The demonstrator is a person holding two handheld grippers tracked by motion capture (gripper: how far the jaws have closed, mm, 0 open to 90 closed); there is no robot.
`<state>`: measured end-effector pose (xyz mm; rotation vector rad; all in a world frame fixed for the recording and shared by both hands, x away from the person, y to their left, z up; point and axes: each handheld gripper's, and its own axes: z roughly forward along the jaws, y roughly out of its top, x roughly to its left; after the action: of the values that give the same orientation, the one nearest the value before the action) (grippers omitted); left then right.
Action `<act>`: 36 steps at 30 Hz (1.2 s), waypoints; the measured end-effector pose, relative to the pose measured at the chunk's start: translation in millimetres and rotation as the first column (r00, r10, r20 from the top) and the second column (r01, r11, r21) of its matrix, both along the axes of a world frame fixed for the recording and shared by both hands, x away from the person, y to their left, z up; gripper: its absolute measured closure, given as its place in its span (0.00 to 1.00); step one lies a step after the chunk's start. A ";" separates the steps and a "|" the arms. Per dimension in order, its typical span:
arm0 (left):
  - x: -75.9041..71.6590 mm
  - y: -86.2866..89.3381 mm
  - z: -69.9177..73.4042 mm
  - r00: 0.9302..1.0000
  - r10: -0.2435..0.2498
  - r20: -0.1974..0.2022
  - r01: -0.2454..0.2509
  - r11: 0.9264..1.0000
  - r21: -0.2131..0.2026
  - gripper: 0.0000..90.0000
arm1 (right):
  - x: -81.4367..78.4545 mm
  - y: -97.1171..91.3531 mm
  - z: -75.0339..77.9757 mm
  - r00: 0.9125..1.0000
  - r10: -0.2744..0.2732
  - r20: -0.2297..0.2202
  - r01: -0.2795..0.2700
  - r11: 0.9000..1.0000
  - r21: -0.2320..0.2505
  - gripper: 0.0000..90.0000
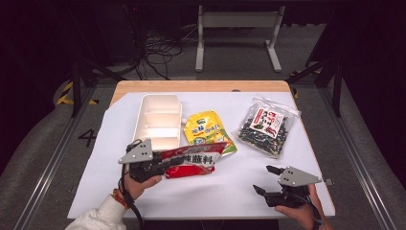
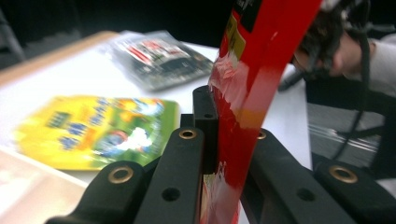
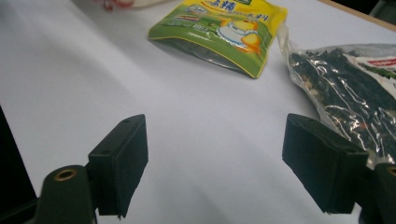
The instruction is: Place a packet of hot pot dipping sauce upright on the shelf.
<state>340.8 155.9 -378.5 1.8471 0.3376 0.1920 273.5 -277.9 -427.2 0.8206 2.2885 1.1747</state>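
From the high view, the white divided tray (image 1: 158, 122) sits on the white sheet that covers the desk (image 1: 191, 187), and everything else can be placed from it. The left gripper (image 1: 165, 165) is just in front of the tray's near end, its jaws clamped on one end of a red sauce packet (image 1: 194, 160), which stretches out to the right of the tray's near corner. A yellow-green pouch (image 1: 207, 130) lies flat just to the right of the tray, partly tucked behind the red packet. Farther right of the tray, well apart from it, lies a clear bag of dark dried bits (image 1: 266, 125). The right gripper (image 1: 268, 179) is far from the tray, near the front right corner of the sheet, jaws spread apart with nothing between them.

In the left gripper view, the jaws press tight on the red sauce packet (image 2: 247, 93), which stands up steeply between them. The yellow-green pouch (image 2: 93, 130) lies blurred on the desk beyond, and the clear bag (image 2: 159, 58) farther off.

In the right gripper view, the right gripper (image 3: 215, 163) has its jaws wide apart over bare white sheet. The yellow-green pouch (image 3: 219, 32) lies ahead and the clear bag (image 3: 345, 93) to the right.
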 end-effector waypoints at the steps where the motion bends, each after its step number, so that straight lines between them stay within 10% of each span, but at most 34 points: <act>1: 2.2 2.9 4.5 1.000 0.009 0.011 -0.009 1.000 -0.010 1.00 | -0.4 -0.6 -2.2 1.000 0.000 -0.005 0.000 1.000 0.005 0.25; 17: 56.7 58.0 51.1 0.978 0.171 0.120 -0.171 0.985 -0.009 1.00 | -1.8 1.6 -11.0 0.999 0.007 -0.037 -0.006 1.000 0.007 0.25; 36: 151.8 68.5 40.2 0.959 0.270 0.083 -0.276 0.959 0.071 1.00 | -17.5 -7.3 -24.5 0.995 -0.064 -0.083 0.062 0.998 -0.024 0.25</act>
<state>492.6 224.4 -338.4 1.8642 0.5413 0.4682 256.0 -285.2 -451.8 0.9432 2.3197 1.1061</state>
